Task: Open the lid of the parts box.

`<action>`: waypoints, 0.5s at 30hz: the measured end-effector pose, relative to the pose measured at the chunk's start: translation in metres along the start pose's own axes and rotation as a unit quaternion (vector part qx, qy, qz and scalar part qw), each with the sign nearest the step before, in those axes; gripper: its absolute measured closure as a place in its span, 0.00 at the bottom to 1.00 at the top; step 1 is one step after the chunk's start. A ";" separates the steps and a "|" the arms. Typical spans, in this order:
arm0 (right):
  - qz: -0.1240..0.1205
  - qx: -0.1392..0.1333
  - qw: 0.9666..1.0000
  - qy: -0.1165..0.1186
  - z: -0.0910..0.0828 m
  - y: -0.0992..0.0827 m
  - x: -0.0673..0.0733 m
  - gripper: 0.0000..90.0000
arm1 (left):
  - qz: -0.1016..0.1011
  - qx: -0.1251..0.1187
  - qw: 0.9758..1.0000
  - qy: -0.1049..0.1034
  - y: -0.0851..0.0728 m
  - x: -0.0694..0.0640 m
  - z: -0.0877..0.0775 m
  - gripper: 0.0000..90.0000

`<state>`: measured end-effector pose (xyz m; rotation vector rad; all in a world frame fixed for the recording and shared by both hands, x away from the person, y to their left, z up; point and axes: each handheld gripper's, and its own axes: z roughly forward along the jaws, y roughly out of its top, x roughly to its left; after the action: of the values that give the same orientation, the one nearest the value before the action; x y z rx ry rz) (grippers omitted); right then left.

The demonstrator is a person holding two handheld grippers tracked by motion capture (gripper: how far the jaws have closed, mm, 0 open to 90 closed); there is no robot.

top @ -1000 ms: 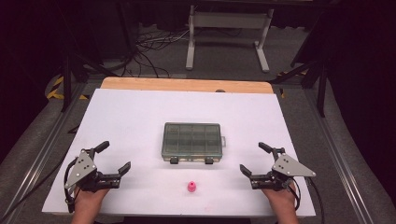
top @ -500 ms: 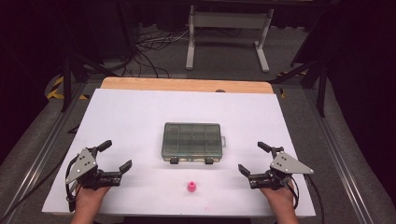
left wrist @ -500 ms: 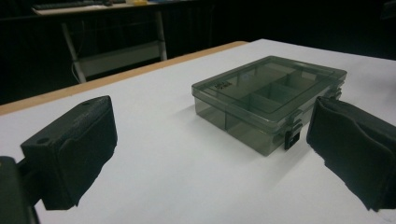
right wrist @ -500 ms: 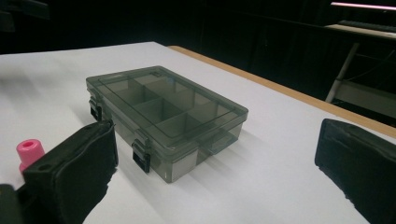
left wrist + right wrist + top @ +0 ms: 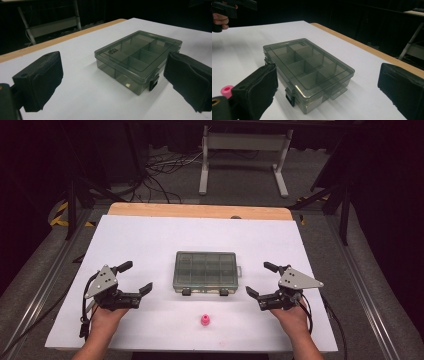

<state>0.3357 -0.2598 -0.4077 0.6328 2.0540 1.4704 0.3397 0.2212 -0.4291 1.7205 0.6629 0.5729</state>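
Compartment box [image 5: 205, 271] sat shut at mid-bench [image 5: 150, 235], long axis running nine to three, latches toward me. My left hand-held gripper [image 5: 133, 279] flanked it at nine o'clock, my right hand-held gripper [image 5: 260, 279] at three, both gaping and holding nothing, about equally near. Pink cap [image 5: 205, 320] lay at six. Lid writing was unreadable.

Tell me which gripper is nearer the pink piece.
Right, narrowly. The right gripper sits right of and slightly beyond the pink piece; the left gripper sits a bit farther off to its left. Both stand open, touching nothing.
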 end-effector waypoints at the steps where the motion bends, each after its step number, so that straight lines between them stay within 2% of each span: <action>1: -0.003 0.002 1.000 0.000 0.002 0.002 -0.001 0.04 | 0.001 0.001 1.000 -0.001 0.001 0.000 0.002 0.04; 6: -0.006 0.011 1.000 0.008 0.011 0.006 -0.003 0.06 | 0.015 0.021 1.000 -0.002 0.008 0.002 0.016 0.03; 10: -0.007 0.023 1.000 0.017 0.020 0.008 -0.005 0.06 | 0.025 0.035 0.999 -0.010 0.015 0.001 0.026 0.03; 13: -0.002 0.032 0.999 0.017 0.027 0.009 -0.006 0.06 | 0.018 0.035 0.999 -0.025 0.016 0.002 0.035 0.03; 15: -0.002 0.033 0.999 0.020 0.031 0.009 -0.007 0.06 | 0.006 0.034 0.999 -0.034 0.015 0.002 0.040 0.02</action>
<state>0.3616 -0.2398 -0.4065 0.6298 2.1422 1.4287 0.3706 0.1917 -0.4242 1.8013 0.6306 0.5037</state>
